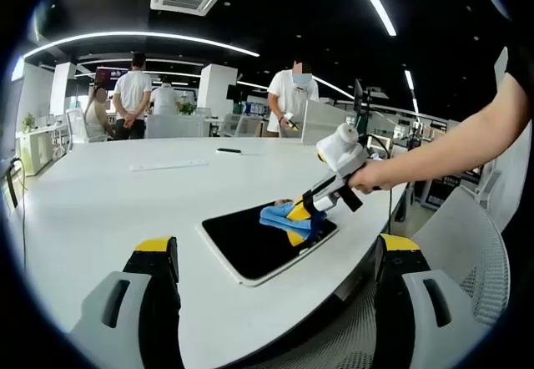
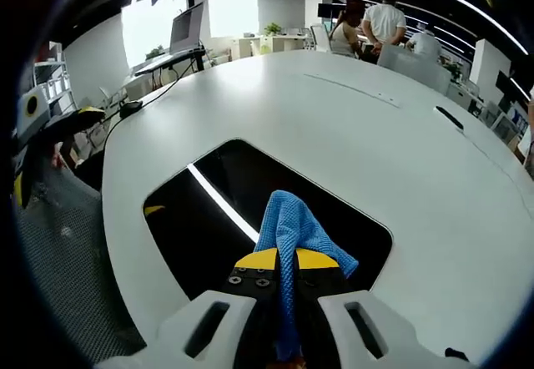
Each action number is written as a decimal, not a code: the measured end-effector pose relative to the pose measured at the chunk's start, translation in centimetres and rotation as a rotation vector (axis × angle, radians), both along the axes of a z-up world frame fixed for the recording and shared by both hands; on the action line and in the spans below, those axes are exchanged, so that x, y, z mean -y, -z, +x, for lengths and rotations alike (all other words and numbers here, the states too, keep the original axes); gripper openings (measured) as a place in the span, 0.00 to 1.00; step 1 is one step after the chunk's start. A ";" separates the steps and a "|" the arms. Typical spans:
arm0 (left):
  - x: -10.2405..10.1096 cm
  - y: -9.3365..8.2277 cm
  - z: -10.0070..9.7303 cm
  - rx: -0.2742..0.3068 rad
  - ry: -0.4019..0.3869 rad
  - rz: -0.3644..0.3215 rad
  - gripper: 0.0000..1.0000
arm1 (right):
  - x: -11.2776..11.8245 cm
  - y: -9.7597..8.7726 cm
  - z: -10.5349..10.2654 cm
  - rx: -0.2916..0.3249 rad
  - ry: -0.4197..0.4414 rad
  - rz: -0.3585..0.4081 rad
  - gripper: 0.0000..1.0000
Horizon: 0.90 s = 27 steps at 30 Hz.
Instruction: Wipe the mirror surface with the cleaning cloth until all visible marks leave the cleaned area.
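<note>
Right gripper [image 2: 279, 262]: fingers clamped on the blue cleaning cloth [image 2: 288, 223], pressed onto the mirror [image 2: 192, 227] lying flat near the white worktop [image 2: 334, 118] edge. Left gripper [image 1: 275, 260]: fingers apart, empty, hovering off. We judge wiping underway; next, we sweep across unwiped glass.
</note>
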<state>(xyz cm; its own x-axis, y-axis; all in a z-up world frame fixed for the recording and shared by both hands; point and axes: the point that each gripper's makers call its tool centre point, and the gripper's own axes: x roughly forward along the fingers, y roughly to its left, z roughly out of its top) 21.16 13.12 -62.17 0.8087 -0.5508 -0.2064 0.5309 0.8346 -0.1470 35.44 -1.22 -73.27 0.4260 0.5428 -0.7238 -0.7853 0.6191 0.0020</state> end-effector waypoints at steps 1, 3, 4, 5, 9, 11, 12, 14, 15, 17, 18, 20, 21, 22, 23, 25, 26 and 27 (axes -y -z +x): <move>0.0 0.0 0.0 0.000 0.001 0.000 0.97 | 0.2 0.0 0.0 -0.001 0.003 0.000 0.00; 0.0 0.0 0.0 -0.001 0.001 0.001 0.97 | 0.5 0.0 0.1 -0.004 0.013 0.002 0.00; 0.0 0.0 0.0 -0.001 0.002 0.000 0.97 | 0.6 0.0 0.1 -0.003 0.015 0.000 0.00; 0.0 0.0 0.0 -0.001 0.002 0.001 0.97 | 0.8 0.0 0.1 -0.003 0.016 -0.003 0.00; 0.0 0.1 0.0 -0.003 0.005 0.001 0.97 | 1.7 0.0 0.1 -0.006 0.040 0.000 0.00; 0.0 0.1 0.0 -0.003 0.004 0.002 0.97 | 2.1 0.0 0.2 -0.006 0.050 0.000 0.00; 0.0 0.1 0.0 -0.004 0.004 0.002 0.97 | 2.2 0.0 0.2 -0.006 0.054 -0.001 0.00; 0.0 0.1 -0.1 -0.005 0.005 0.003 0.97 | 2.6 0.0 0.2 -0.006 0.060 -0.003 0.00; 0.0 0.1 -0.1 -0.004 0.006 0.003 0.97 | 2.8 0.0 0.2 -0.006 0.063 -0.005 0.00; 0.0 0.1 -0.1 -0.004 0.007 0.002 0.97 | 3.2 0.0 0.3 -0.009 0.077 -0.003 0.00; 0.0 0.1 -0.1 -0.004 0.008 0.002 0.97 | 3.4 0.0 0.3 -0.011 0.083 0.000 0.00; 0.0 0.1 -0.1 -0.004 0.008 0.002 0.97 | 3.9 0.0 0.4 -0.013 0.099 0.002 0.00; 0.0 0.1 -0.1 -0.004 0.008 0.002 0.97 | 4.2 0.0 0.4 -0.019 0.113 0.003 0.00; 0.0 0.0 -0.1 -0.003 0.008 0.002 0.97 | 4.4 0.0 0.4 -0.018 0.114 0.000 0.00; 0.0 0.0 -0.1 -0.003 0.008 0.002 0.97 | 4.6 0.0 0.4 -0.017 0.116 -0.003 0.00; 0.0 0.0 -0.1 -0.003 0.009 0.002 0.97 | 5.1 0.0 0.5 -0.020 0.128 -0.008 0.00; 0.0 0.1 -0.1 -0.003 0.009 0.002 0.96 | 5.2 0.0 0.5 -0.020 0.129 -0.011 0.00; 0.0 0.1 -0.1 -0.004 0.010 0.003 0.96 | 5.3 0.0 0.4 -0.020 0.131 -0.013 0.00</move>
<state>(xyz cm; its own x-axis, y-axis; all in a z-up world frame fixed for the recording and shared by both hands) 21.07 13.13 -62.24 0.8026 -0.5579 -0.2111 0.5384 0.8299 -0.1465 35.89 -6.52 -73.28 0.4778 0.4739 -0.7397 -0.6977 0.7164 0.0084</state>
